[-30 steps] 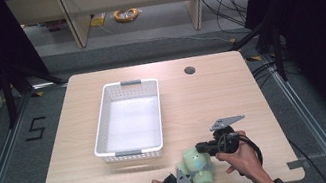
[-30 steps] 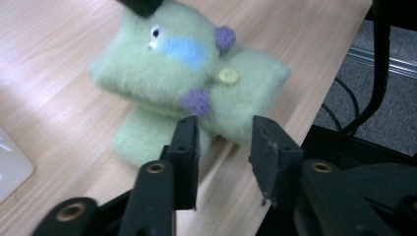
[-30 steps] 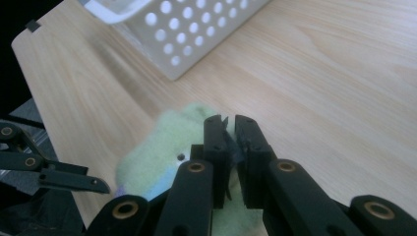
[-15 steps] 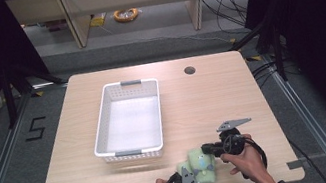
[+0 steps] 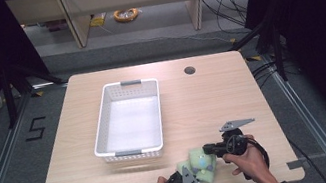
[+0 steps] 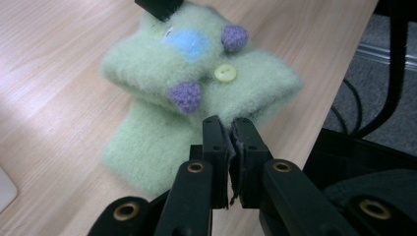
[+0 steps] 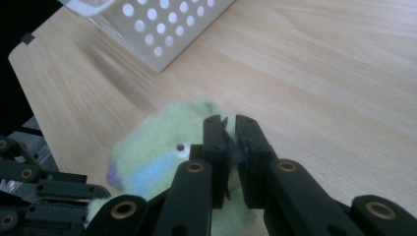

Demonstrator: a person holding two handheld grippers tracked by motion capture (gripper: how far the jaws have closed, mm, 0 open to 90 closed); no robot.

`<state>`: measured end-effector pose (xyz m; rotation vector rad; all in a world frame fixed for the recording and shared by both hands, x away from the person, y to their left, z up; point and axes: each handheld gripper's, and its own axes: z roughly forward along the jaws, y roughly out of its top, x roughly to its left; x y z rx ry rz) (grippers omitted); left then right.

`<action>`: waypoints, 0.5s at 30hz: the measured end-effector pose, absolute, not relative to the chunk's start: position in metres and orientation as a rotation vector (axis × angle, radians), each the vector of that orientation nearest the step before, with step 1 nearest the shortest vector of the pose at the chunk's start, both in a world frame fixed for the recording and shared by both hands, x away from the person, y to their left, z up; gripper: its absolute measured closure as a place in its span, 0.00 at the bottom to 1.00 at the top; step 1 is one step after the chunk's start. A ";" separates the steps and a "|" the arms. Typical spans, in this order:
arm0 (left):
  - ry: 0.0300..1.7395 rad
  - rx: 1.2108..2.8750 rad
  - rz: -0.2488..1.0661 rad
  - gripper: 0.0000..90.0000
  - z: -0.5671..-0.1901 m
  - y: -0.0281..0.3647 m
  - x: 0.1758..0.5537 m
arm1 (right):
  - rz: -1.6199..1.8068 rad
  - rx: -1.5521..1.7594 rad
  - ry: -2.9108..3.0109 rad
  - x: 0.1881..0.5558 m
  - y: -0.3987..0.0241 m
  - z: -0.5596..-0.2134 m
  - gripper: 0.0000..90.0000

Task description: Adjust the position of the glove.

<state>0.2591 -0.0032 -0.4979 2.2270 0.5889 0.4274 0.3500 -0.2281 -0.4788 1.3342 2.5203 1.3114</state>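
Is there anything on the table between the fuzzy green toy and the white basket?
Nothing visible does. The fuzzy green toy sits near the table's front edge, with both grippers' jaws closed on it. Between it and the white basket there's bare wooden table in the high view.

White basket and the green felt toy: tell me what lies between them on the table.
Nothing but bare wood tabletop lies between the white basket and the green felt toy, as the high view shows.
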 end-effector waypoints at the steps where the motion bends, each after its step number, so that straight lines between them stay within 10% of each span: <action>1: 0.594 2.215 0.425 0.95 -0.494 -0.001 0.260 | 1.334 1.326 2.518 0.350 -0.229 -0.478 0.94; 15: 0.621 2.176 0.390 0.96 -0.478 0.036 0.290 | 1.445 1.276 2.454 0.319 -0.233 -0.464 0.94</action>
